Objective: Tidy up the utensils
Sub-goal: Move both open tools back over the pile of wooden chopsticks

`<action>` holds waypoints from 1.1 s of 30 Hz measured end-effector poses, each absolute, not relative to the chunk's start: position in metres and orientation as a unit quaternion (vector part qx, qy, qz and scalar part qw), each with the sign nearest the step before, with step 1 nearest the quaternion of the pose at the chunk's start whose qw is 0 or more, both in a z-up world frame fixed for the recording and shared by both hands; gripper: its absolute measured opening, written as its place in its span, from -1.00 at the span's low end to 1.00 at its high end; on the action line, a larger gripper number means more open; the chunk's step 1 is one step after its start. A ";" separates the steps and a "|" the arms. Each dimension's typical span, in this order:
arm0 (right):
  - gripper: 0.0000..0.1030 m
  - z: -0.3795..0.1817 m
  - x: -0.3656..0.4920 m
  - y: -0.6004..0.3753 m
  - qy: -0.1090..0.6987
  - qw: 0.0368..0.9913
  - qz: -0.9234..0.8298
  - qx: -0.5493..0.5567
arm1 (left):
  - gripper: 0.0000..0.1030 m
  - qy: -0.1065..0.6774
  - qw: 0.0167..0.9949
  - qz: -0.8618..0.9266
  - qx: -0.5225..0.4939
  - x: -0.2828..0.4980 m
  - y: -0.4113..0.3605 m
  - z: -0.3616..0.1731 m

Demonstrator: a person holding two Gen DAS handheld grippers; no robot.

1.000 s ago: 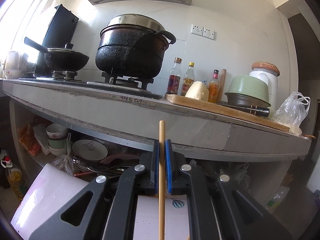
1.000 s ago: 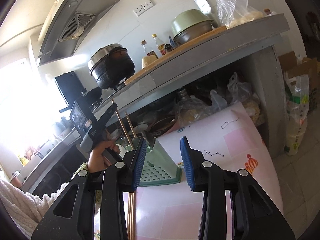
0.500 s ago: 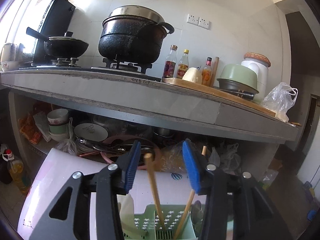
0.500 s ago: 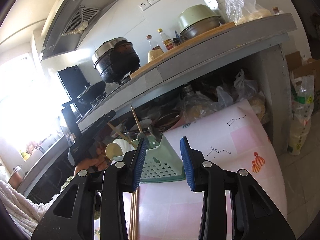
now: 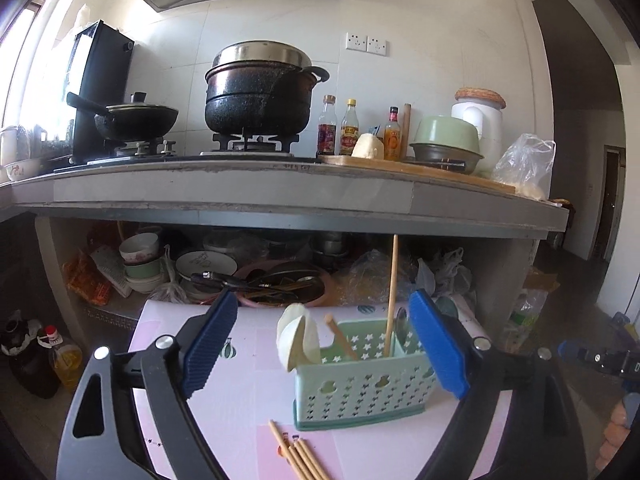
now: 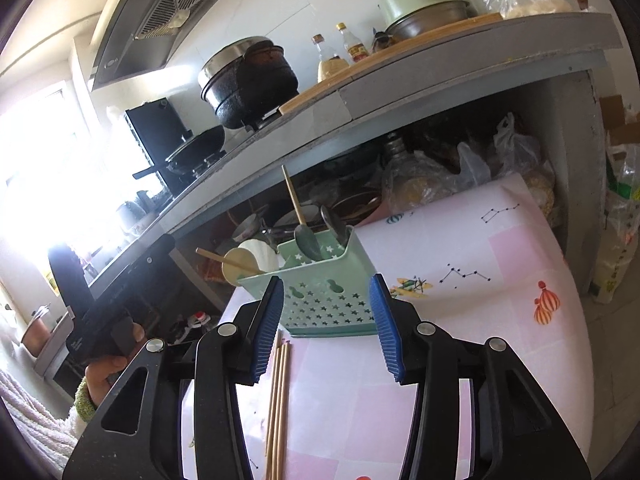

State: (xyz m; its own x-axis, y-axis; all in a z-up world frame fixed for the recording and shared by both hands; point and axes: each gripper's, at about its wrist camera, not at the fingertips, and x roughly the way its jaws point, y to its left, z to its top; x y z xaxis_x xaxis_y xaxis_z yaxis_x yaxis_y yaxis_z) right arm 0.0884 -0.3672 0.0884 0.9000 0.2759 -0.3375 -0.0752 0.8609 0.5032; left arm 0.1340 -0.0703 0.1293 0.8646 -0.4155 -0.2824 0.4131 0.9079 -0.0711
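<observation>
Loose chopsticks [image 6: 278,396] lie just in front of the green basket [image 6: 320,300], long axis pointing at it. Right gripper [image 6: 326,332] is nearer, directly over them, half open and empty, jaws just widening. Left gripper [image 5: 320,344] has just opened wide, empty.

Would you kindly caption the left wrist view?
Open left tongs frame a mint-green perforated plastic basket holding wooden chopsticks.

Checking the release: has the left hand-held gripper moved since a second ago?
Yes. The left hand-held gripper backed away from the counter, jaws just opened, empty.

Green caddy [image 5: 362,396] holds 2 chopsticks [image 5: 391,292]; others [image 6: 277,404] perhaps beside.
</observation>
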 end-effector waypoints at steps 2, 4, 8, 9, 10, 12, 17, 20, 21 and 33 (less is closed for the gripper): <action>-0.14 0.083 0.094 -0.359 0.218 0.938 0.104 0.248 | 0.70 0.175 0.963 -0.206 0.000 0.130 -0.062 0.116; -0.14 0.077 0.102 -0.349 0.235 0.932 0.114 0.249 | 0.70 0.207 0.959 -0.195 -0.001 0.129 -0.055 0.098; -0.14 0.058 0.120 -0.328 0.287 0.916 0.120 0.254 | 0.70 0.284 0.945 -0.163 0.005 0.129 -0.046 0.049; -0.14 0.053 0.124 -0.323 0.303 0.911 0.117 0.252 | 0.70 0.302 0.940 -0.157 0.006 0.130 -0.045 0.037; -0.14 0.046 0.129 -0.319 0.320 0.907 0.113 0.251 | 0.70 0.322 0.934 -0.153 0.008 0.132 -0.046 0.026; -0.14 0.032 0.138 -0.311 0.357 0.894 0.104 0.249 | 0.70 0.352 0.924 -0.147 0.014 0.135 -0.048 0.004; -0.14 0.004 0.150 -0.303 0.420 0.868 0.080 0.253 | 0.70 0.390 0.906 -0.162 0.034 0.137 -0.060 -0.028; -0.14 -0.002 0.152 -0.302 0.432 0.863 0.069 0.253 | 0.70 0.385 0.904 -0.177 0.053 0.134 -0.069 -0.031; -0.14 -0.002 0.153 -0.302 0.434 0.862 0.066 0.253 | 0.70 0.385 0.903 -0.181 0.061 0.134 -0.073 -0.033; -0.14 0.009 0.164 -0.288 0.439 0.865 0.053 0.239 | 0.70 0.395 0.884 -0.213 0.133 0.131 -0.102 -0.057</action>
State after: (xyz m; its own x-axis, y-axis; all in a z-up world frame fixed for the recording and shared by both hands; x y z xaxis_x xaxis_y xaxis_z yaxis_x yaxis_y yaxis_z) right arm 0.1639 -0.2879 0.0091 0.6090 0.3020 -0.7334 0.1170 0.8804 0.4596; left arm 0.1307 -0.1020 -0.0568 0.5968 -0.2712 -0.7552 0.4812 0.8741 0.0664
